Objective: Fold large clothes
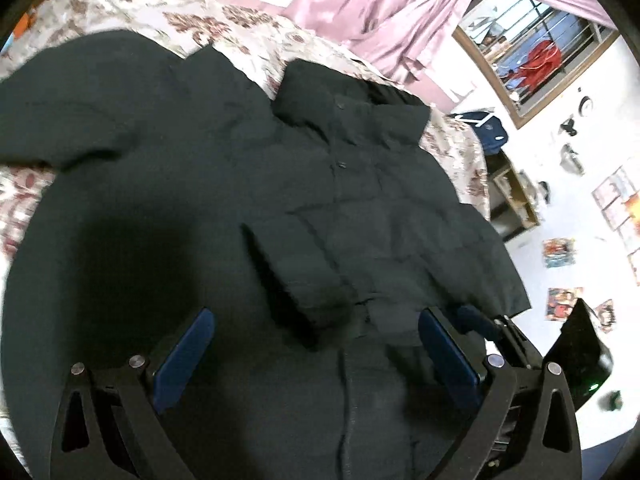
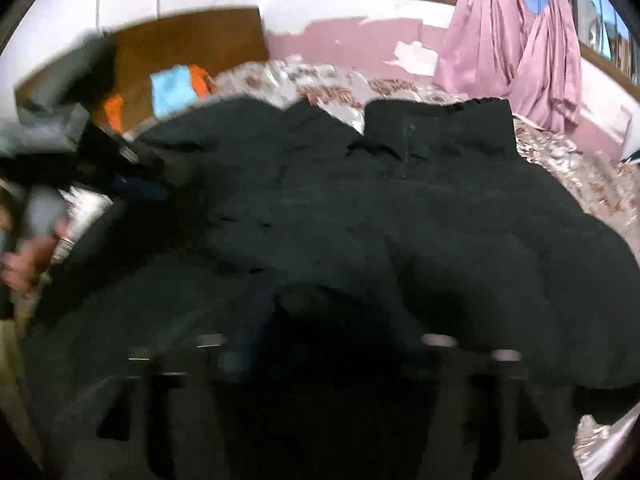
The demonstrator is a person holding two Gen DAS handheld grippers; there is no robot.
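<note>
The dark jacket [image 1: 280,184] is lying collar-away on the bed [image 1: 240,20], directly beneath the left gripper [image 1: 316,344], jaws spread wide, gripping nothing.

The right wrist view is smeared with motion: the right gripper [image 2: 332,344] is only a dark shape low in the frame, one blue pad faintly showing, its jaws too blurred to judge. At that view's left edge a person's hand [image 2: 24,256] is blurred and partly cut off. The big dark padded jacket [image 1: 248,184] runs past the bottom of both views, hiding its hem and most of the floral-printed bedspread [image 1: 224,20].
</note>
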